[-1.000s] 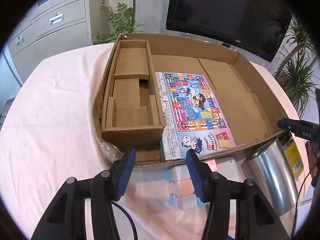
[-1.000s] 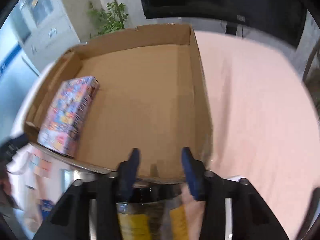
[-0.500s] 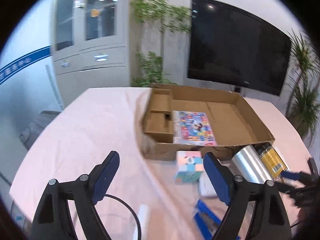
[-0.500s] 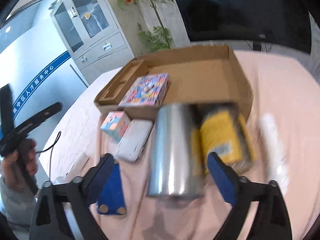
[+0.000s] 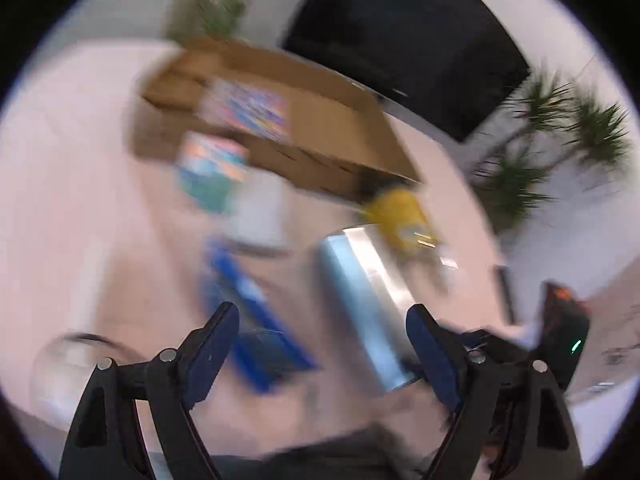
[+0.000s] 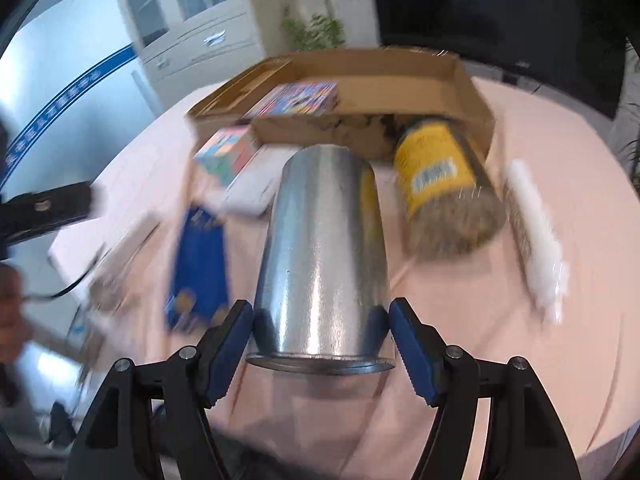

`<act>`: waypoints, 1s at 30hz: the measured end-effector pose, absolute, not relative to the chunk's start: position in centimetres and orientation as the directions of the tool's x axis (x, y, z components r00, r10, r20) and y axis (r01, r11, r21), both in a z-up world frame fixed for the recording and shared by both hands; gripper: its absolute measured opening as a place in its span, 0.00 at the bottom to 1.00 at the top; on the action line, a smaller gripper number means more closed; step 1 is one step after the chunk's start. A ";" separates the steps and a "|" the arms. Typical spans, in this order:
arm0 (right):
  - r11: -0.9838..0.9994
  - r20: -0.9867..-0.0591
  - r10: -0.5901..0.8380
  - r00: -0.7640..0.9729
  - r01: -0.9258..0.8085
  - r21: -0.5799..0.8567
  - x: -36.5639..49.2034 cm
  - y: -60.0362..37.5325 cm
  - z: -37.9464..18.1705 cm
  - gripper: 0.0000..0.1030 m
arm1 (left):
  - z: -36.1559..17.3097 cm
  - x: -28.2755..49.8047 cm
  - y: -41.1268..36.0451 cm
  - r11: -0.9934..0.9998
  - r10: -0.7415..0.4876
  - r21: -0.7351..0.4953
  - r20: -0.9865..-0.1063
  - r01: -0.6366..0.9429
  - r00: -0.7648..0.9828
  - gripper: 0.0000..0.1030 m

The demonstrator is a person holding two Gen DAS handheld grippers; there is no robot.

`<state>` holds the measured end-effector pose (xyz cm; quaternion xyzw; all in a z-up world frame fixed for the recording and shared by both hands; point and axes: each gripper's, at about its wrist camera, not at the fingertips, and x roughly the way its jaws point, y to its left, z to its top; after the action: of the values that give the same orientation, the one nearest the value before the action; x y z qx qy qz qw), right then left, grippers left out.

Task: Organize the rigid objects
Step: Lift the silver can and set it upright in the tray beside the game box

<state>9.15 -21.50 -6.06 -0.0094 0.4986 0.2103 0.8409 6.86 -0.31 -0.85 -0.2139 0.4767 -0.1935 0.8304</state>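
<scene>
My right claw [image 6: 320,344] straddles the lying steel can [image 6: 322,256]; its jaws have just been closing, pads beside the can's base, contact unclear. My left claw [image 5: 322,344] is released, holding nothing. Ahead: box [image 6: 472,92], yellow jar [image 6: 436,164], cube [image 6: 226,152] on the tabletop [image 6: 560,360].

**The room around my worktop**

My worktop [image 6: 560,208] wears a pale pink cloth. Beyond it I see a large dark screen [image 5: 404,36], a grey cabinet [image 6: 192,20] with glass doors and drawers, leafy potted plants [image 5: 560,136], and a white wall with a blue stripe [image 6: 68,96].
</scene>
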 end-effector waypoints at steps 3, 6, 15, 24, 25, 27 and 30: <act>0.854 -0.829 0.472 0.299 -0.387 0.347 7.6 -22.5 -6.0 0.70 | -2.1 8.1 -2.8 0.790 -0.600 -0.594 -0.699 0.152 0.389 0.83; 0.772 -0.752 0.621 0.223 -0.337 0.538 8.3 -25.5 -5.6 0.76 | -3.5 9.4 -3.9 0.785 -0.611 -0.604 -0.716 0.140 0.338 0.82; 0.735 -0.778 0.627 0.035 -0.356 0.577 11.1 -21.4 -9.8 0.85 | -6.2 12.2 -6.1 0.842 -0.538 -0.526 -0.807 0.115 0.245 0.82; 0.767 -0.792 0.603 0.090 -0.338 0.545 11.0 -20.3 -9.4 0.86 | -4.0 13.3 -6.1 0.866 -0.500 -0.474 -0.810 0.159 0.307 0.81; 0.763 -0.785 0.610 0.107 -0.346 0.545 11.2 -20.3 -8.5 0.86 | -2.8 13.6 -6.0 0.870 -0.493 -0.461 -0.800 0.177 0.342 0.81; 0.755 -0.768 0.623 0.146 -0.368 0.542 12.5 -20.9 -6.3 0.86 | 0.2 14.1 -5.7 0.876 -0.481 -0.431 -0.769 0.215 0.421 0.80; 0.743 -0.726 0.643 0.242 -0.429 0.514 14.1 -21.0 -2.0 0.86 | 4.8 15.6 -5.2 0.888 -0.459 -0.374 -0.712 0.267 0.531 0.80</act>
<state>14.09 -20.97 -1.98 0.1046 0.5108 0.3432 0.7812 15.63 -5.21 4.79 -0.1100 0.4369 -0.2093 0.8679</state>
